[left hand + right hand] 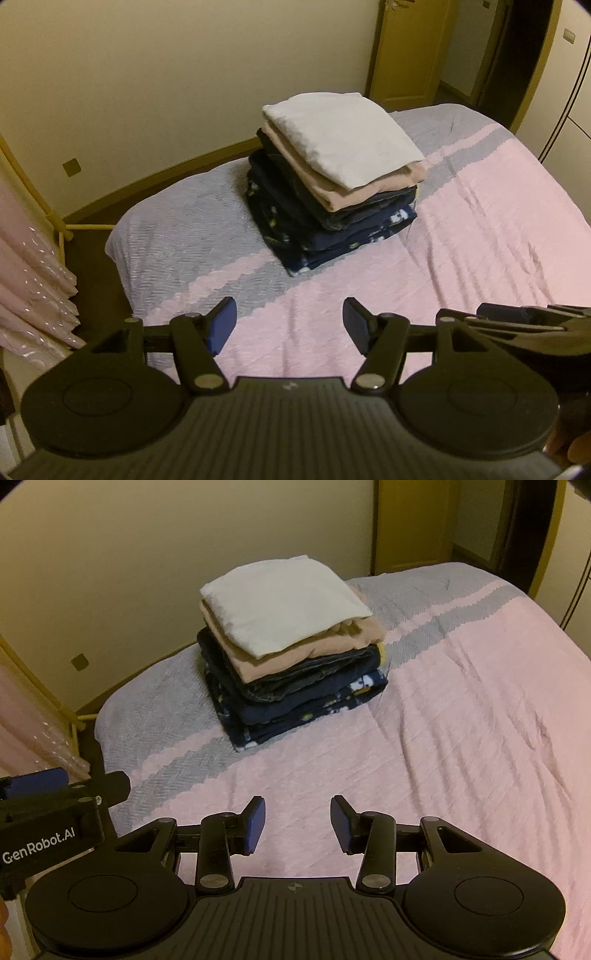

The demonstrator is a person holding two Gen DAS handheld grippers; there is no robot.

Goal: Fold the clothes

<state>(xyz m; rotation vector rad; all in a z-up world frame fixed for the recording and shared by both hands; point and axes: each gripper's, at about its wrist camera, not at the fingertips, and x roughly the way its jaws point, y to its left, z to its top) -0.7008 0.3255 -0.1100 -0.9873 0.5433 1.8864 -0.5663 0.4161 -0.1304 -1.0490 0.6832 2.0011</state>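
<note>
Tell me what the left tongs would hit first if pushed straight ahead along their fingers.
Probably the pink bedspread just ahead of the open left tongs; the stack of folded clothes lies farther on. Depth is uncertain.

One stack of folded clothes [332, 184] near the far left corner of the bed [480, 236]: one white piece [343, 142] on top, one beige piece [332, 184] beneath, dark layers [332, 225] below too merged to count. Two grippers, left gripper [289, 325] and right gripper [297, 821]. One bed.
</note>
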